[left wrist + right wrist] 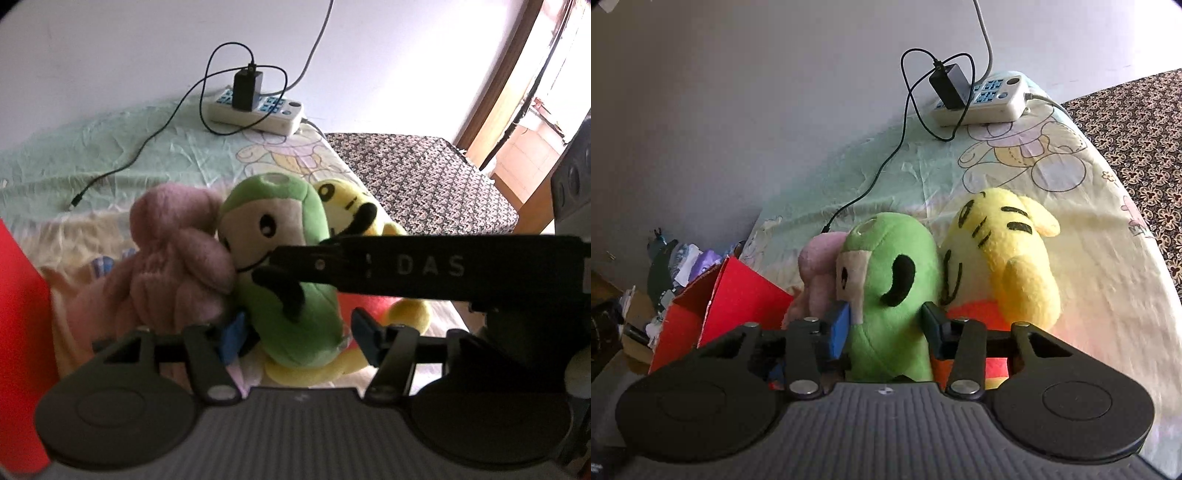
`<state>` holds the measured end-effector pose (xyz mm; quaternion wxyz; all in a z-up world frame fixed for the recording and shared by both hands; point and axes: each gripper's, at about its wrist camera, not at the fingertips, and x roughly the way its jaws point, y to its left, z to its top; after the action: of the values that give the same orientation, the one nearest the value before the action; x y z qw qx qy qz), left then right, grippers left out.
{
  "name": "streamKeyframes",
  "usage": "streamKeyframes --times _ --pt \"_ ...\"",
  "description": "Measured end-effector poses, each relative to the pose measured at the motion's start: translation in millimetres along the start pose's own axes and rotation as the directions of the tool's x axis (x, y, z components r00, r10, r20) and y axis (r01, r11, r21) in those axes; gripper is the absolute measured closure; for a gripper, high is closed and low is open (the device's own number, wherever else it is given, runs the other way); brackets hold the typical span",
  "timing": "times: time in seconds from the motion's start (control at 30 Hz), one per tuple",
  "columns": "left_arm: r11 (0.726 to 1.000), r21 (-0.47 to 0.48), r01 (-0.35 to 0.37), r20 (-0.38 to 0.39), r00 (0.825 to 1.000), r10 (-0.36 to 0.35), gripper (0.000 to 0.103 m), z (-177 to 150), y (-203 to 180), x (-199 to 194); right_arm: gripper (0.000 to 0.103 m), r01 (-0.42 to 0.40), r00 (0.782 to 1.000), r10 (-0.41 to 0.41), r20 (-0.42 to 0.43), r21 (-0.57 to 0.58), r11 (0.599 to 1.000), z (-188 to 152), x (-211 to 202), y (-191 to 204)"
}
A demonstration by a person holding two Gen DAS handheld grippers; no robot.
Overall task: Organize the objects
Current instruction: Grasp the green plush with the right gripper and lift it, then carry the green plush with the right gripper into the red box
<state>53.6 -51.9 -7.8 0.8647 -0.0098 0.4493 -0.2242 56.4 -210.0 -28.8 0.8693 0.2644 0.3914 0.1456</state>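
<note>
The green plush toy [886, 291] is sitting upright on the bed [1108, 295], pressed between a pink plush toy [816, 269] on one side and a yellow plush toy [1008, 266] on the other, all three touching in a row. The right gripper [886, 325] is closing its jaws on the lower body of the green toy: the blue pad [840, 328] is pushing into its side next to the pink toy, and the dark finger [934, 325] is wedging in between the green and yellow toys.

In the left wrist view, the left gripper [299, 332] is reaching at the green plush toy [291, 280] too, its jaws standing on either side of the toy's base; whether they are pressing on it or just bracketing it, I cannot tell. The right gripper's black body is crossing this view from the right, marked "DAS".

A red box [738, 306] is standing open just beside the pink toy, at the edge of the bed. Farther back on the cartoon-printed sheet, a white power strip [986, 99] is lying near the wall with a black charger [947, 86] plugged in and its black cable [886, 162] trailing toward the toys.
</note>
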Motion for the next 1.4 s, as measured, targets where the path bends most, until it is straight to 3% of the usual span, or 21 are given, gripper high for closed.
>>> streamKeyframes --times 0.3,0.67,0.87,1.13,1.4 --pt "0.999 0.024 0.041 0.023 0.999 -0.041 0.049 -5 -5 -16 0.059 0.010 0.999 -0.008 0.031 -0.046 0.999 -5 -23 5" --pt "0.996 0.042 0.084 0.089 0.992 -0.088 0.050 -24 -18 -64 0.060 -0.019 0.995 0.028 0.099 -0.091 0.996 -26 -61 30" --pt "0.997 0.039 0.068 0.140 0.987 -0.073 0.050 -36 -16 -95 0.059 -0.061 0.987 0.080 0.137 -0.133 0.989 -39 -70 52" --pt "1.000 0.007 0.014 0.226 0.974 -0.015 0.050 -52 20 -145 0.060 -0.139 0.975 0.168 0.144 -0.196 0.971 -46 -53 110" --pt "0.997 -0.061 -0.051 0.296 0.953 0.067 0.050 -66 99 -198 0.060 -0.212 0.965 0.244 0.099 -0.256 0.943 -56 0 197"
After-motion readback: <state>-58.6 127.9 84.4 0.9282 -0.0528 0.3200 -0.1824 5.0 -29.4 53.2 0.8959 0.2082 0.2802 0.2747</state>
